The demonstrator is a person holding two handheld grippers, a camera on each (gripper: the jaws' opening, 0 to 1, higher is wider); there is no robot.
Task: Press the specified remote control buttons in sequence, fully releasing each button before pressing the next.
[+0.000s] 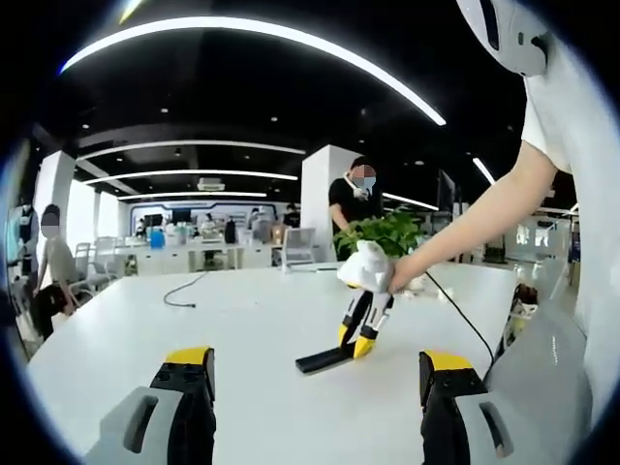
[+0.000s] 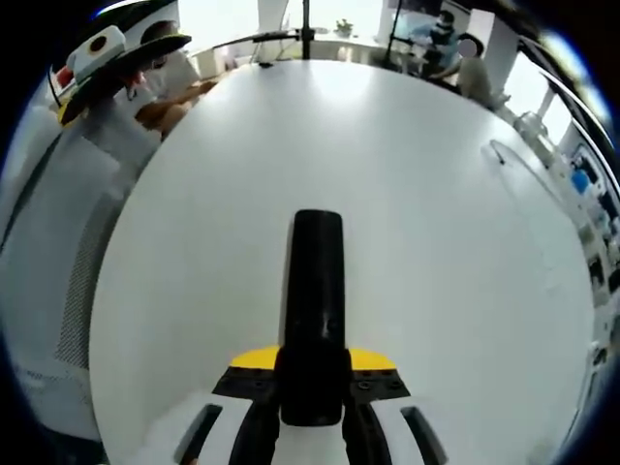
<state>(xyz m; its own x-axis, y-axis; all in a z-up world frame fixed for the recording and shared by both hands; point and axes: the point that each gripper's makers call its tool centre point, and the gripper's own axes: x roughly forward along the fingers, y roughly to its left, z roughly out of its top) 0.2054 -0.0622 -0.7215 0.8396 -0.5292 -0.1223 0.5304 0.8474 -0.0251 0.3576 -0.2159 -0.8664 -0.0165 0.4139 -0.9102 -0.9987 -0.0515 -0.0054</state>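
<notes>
In the left gripper view, one person sits at the far left edge of the white table [image 1: 242, 329], one dark cable [image 1: 182, 291] lies loose on the tabletop toward the back, and the left gripper [image 1: 320, 387] rises from the bottom with its two yellow-tipped jaws standing well apart, nothing between them. Right of centre lies one black remote control [image 1: 325, 359], flat on the table; the right gripper [image 1: 364, 334] points down at it, its yellow tips together over the near end of the remote, though whether they touch it cannot be told from here. A gloved hand [image 1: 368, 268] holds that gripper, one bare forearm running up to the right. Behind it stands one leafy green plant [image 1: 387, 232], and one more person stands by a white pillar. In the right gripper view, the left gripper [image 2: 116, 58] shows at the upper left; at centre the single remote control [image 2: 317, 291] stretches away along the table [image 2: 465, 252], its near end clamped between the right gripper [image 2: 312, 407] jaws.
</notes>
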